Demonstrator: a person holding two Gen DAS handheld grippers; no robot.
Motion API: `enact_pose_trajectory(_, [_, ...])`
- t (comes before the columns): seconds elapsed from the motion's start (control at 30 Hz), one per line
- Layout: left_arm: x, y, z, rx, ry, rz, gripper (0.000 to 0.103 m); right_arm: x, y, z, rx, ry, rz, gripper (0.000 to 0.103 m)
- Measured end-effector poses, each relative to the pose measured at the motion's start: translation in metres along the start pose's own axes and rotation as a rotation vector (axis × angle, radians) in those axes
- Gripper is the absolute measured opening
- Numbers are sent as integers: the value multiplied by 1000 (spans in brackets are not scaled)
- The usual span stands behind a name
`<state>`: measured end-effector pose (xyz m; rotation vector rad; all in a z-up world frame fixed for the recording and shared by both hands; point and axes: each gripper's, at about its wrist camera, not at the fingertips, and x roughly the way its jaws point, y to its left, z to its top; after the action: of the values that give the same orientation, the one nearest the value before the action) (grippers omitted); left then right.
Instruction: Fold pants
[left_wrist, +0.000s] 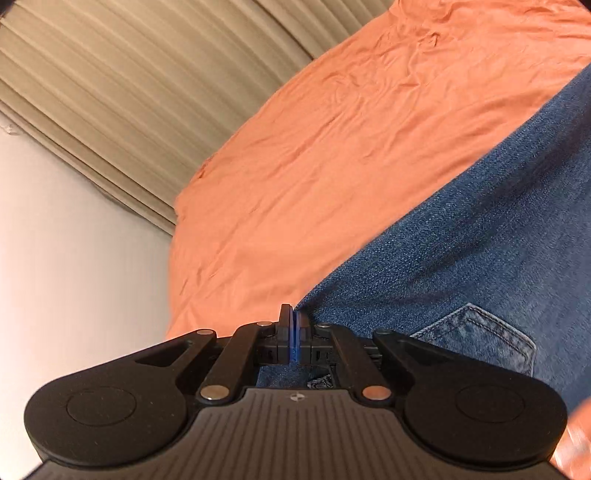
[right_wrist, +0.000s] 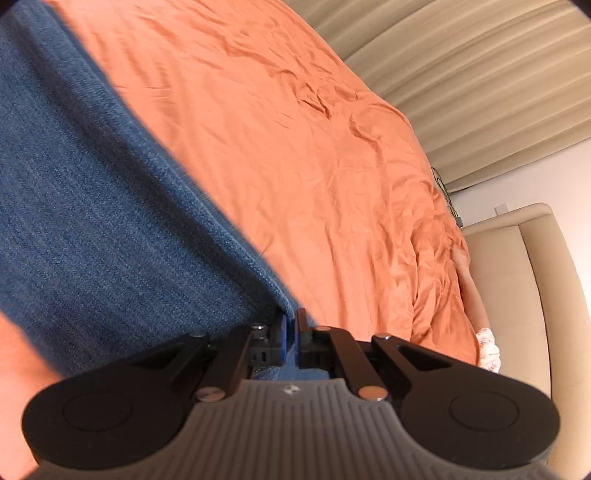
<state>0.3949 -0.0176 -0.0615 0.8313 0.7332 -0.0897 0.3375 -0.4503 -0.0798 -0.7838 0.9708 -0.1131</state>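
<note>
L gripper (left_wrist: 294, 320): jaws pinched tight together on denim, blue pads meeting w/ cloth edge caught between. R gripper (right_wrist: 291, 325): jaws likewise clamped, thin fold of denim btwn them, narrow slit visible.

Jeans (left_wrist: 480, 236): blue denim, stretched up and away from each gripper; spread as broad band across frame. L view shows back pocket (left_wrist: 484, 339) w/ stitched outline just right of the jaws, so that end is near the waist. R view shows plain denim panel (right_wrist: 103, 199), vertical weave, edge blurred. Jeans sit over the bed, whether lifted clear or dragging on it – cannot tell.

Beyond: orange sheet (left_wrist: 314, 166) covers the bed, creased all over. Beige pleated curtain (left_wrist: 110, 92) behind, both views. R view: cream padded headboard (right_wrist: 517, 280) at right side, dark cable (right_wrist: 448, 199) near the wall by the sheet's edge, small patterned cloth (right_wrist: 489, 347) at sheet's lower corner.
</note>
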Motion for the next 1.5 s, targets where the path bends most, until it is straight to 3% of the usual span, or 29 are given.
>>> enact_pose_trajectory(0.1, [46,-8,18,8,55,-24,1,47,-1,26,7,33,18,0])
enact_pose_trajectory(0.3, [116,-26,21,6,138,-82,1,133,21,56,-6,104,71,0])
enact_pose_trajectory(0.5, [141,-30,9,24,148,-107,0,186,47,62,-20,152,114,0])
enact_pose_trajectory(0.63, [145,-33,7,41,129,-85,3,197,54,62,2,164,119,0])
enact_pose_trajectory(0.67, [141,-37,5,50,125,-67,8,196,53,62,10,164,122,1])
enact_pose_trajectory(0.7, [137,-38,5,58,115,-48,19,197,50,62,20,165,126,11])
enact_pose_trajectory(0.73, [133,-35,5,54,105,-28,40,196,47,63,35,169,124,18])
enact_pose_trajectory(0.77, [124,-32,3,37,96,-20,53,195,38,62,52,174,115,35])
enact_pose_trajectory(0.8, [118,-26,3,14,88,-21,73,192,31,62,76,180,119,48])
enact_pose_trajectory(0.83, [111,-18,2,-12,85,-30,79,188,23,62,110,190,151,51])
enact_pose_trajectory(0.9, [100,-1,0,-56,109,-71,79,174,11,60,166,188,194,55])
enact_pose_trajectory(1.1, [66,8,-20,-52,223,-80,76,134,10,44,190,243,272,47])
enact_pose_trajectory(1.33, [26,-6,-63,-75,263,-110,75,102,50,-4,127,311,307,43])
enact_pose_trajectory(1.37, [22,-11,-68,-76,266,-108,75,99,54,-10,105,318,294,39])
enact_pose_trajectory(1.43, [16,-13,-71,-89,272,-105,75,97,56,-21,65,328,265,12])
enact_pose_trajectory(1.47, [15,-12,-73,-104,276,-104,75,96,54,-25,56,338,258,4])
enact_pose_trajectory(1.5, [15,-11,-73,-119,279,-103,75,95,49,-27,51,340,246,2])
